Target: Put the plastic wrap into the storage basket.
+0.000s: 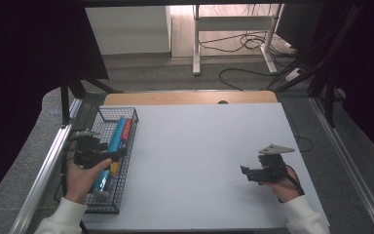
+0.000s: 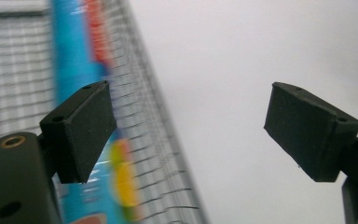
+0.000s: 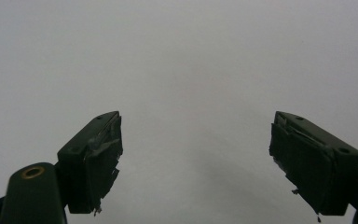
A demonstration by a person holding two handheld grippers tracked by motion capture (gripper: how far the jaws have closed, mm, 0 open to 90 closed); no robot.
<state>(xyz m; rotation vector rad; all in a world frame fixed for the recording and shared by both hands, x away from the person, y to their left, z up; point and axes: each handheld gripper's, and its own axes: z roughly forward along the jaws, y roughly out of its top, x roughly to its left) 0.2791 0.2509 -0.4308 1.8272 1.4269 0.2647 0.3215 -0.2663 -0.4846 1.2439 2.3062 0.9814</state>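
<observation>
Blue and bright, a long tube (image 1: 118, 135) with red lettering lies lengthwise in the black wire basket (image 1: 126, 161) at the left edge of the white surface (image 1: 199, 161), with what looks like a second blue tube (image 1: 101, 181) below it toward the near end. The putting-away looks done for these. The left tongs (image 1: 119, 154) hover over the basket's right wall, jaws spread wide with nothing between them, the tube just beside one pad (image 2: 81, 130). The right tongs (image 1: 245, 171) rest well apart over bare surface, jaws wide and empty. No other item lies on the surface, so I'd judge little is left.
</observation>
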